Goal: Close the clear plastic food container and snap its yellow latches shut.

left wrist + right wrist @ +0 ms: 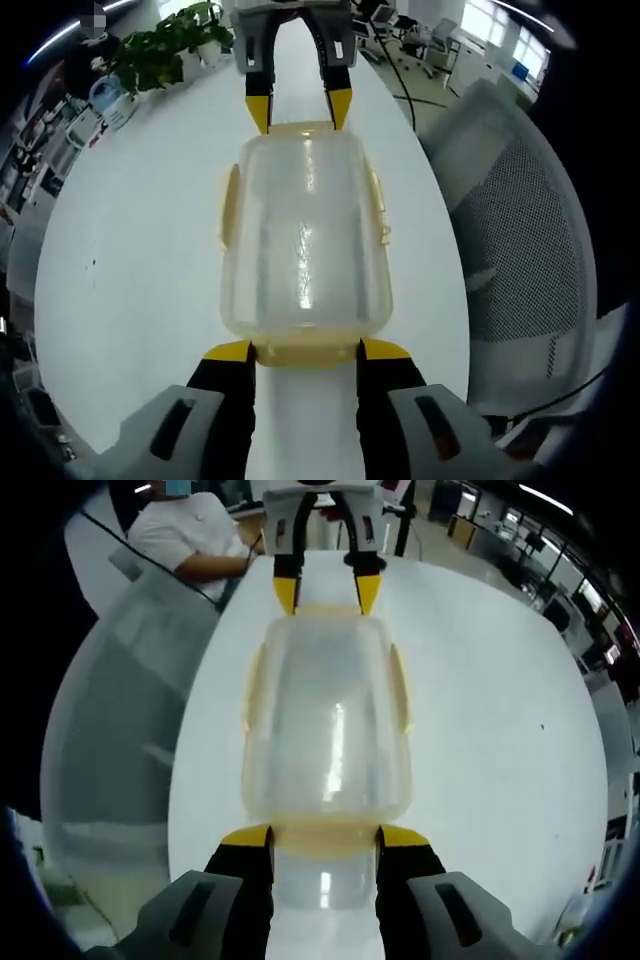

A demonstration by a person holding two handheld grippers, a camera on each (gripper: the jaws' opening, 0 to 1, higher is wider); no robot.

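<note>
The clear plastic food container [305, 235] lies lengthwise on the white table [140, 270] with its lid on. Pale yellow latches run along both long sides [229, 205] [379, 205]. My left gripper [306, 352] is open at the near end, its yellow fingertips [232, 352] flanking the end latch [306, 355]. At the far end my right gripper [298, 108] stands open, tips either side of that end. In the right gripper view the container [328, 720] stretches away from my right gripper [325, 837], which brackets the end latch [325, 838]; the left gripper [327, 592] is opposite.
A grey mesh chair back [525, 230] stands close to the table edge. Potted plants [165, 45] and clutter sit at the table's far end. A seated person in white [190, 540] is behind the table, next to a pale chair [120, 710].
</note>
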